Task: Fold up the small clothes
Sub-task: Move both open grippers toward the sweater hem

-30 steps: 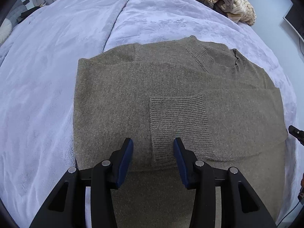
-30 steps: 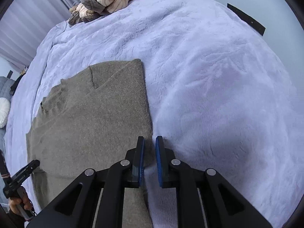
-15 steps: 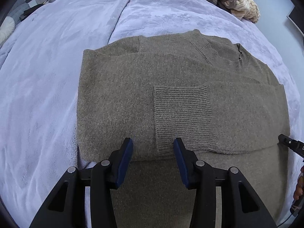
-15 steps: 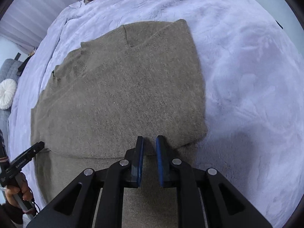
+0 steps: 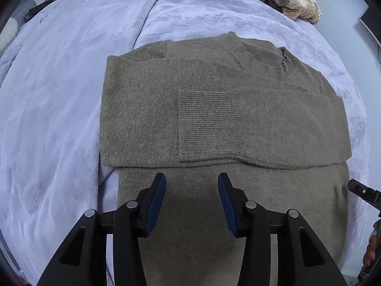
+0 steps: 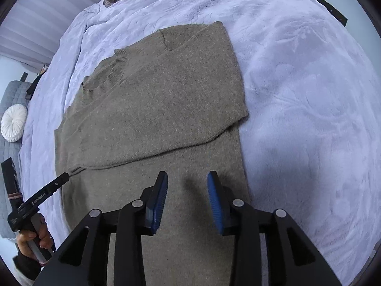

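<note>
Though once pinched, right tongs (image 6: 187,178) agape.

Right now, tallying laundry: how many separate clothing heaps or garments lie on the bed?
2: the flat olive-brown knit sweater mid-bed, and a cream-and-brown striped heap at the far edge; that heap may hide more pieces.

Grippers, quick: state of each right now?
Left gripper: open, empty, above the sweater.
Right gripper: open, empty, above the same sweater.

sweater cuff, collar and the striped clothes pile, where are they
cuff (image 5: 209,124), left wrist view, middle of the ribbed band
collar (image 5: 285,65), left wrist view, ribbed neck edge
clothes pile (image 5: 293,2), left wrist view, striped cream knit on top
</note>
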`<state>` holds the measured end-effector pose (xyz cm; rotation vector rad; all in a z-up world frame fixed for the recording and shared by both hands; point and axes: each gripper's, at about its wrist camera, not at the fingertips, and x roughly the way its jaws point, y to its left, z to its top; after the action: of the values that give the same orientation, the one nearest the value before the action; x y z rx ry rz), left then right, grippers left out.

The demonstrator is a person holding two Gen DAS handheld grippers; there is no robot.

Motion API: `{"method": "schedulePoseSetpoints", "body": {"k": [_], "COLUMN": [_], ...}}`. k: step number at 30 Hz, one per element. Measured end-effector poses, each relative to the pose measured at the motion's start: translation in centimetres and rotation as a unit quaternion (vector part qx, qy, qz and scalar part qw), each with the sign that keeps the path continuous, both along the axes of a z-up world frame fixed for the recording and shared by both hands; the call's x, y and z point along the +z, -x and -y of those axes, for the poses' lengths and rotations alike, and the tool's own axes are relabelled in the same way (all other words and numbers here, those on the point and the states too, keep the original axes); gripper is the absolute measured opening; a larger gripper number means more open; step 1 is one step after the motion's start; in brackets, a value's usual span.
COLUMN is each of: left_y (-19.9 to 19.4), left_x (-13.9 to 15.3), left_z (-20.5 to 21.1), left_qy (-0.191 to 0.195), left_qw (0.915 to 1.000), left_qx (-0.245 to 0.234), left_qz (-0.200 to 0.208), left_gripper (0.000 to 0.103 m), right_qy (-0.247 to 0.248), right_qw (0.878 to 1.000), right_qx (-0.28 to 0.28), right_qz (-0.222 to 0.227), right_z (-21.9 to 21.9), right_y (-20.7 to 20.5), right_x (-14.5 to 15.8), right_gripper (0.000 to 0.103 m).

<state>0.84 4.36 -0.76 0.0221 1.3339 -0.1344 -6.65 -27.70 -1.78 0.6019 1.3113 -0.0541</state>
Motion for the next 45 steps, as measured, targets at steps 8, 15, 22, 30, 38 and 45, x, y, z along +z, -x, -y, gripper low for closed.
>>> {"method": "schedulePoseSetpoints", "body": {"k": [8,15,22,30,38,45], "left_y": [3.1,5.9,7.6,8.7,10.0,11.0], "left_x": [1.4,2.0,2.8,3.0,2.9,2.7], "left_z": [-0.4,-1.2,-2.1,-2.9,-3.5,-4.5], "left_qy": [-0.009,-0.017,-0.027,-0.027,-0.013,0.013], "left_qw": [0.9995,0.9986,0.9982,0.9977,0.9970,0.9956], "left_qx": [-0.015,-0.014,-0.012,-0.011,-0.005,-0.017], "left_qz": [-0.026,-0.048,-0.051,-0.062,-0.077,-0.091], "left_gripper": [0.082,0.084,0.103,0.103,0.103,0.103], "right_qy": [-0.026,-0.038,-0.040,-0.045,-0.104,-0.126], "right_qw": [0.999,0.999,0.998,0.998,0.993,0.991], "right_qx": [0.004,0.017,0.025,0.026,0.028,0.022], "right_qz": [-0.021,-0.027,-0.031,-0.035,-0.037,-0.040], "right_z": [-2.1,-4.1,-5.3,-5.5,-5.7,-5.2], "right_y": [2.3,3.4,4.2,5.5,7.2,7.7], "right_x": [1.2,2.5,3.1,3.6,3.3,3.0], "right_gripper": [0.056,0.072,0.080,0.087,0.088,0.088]}}
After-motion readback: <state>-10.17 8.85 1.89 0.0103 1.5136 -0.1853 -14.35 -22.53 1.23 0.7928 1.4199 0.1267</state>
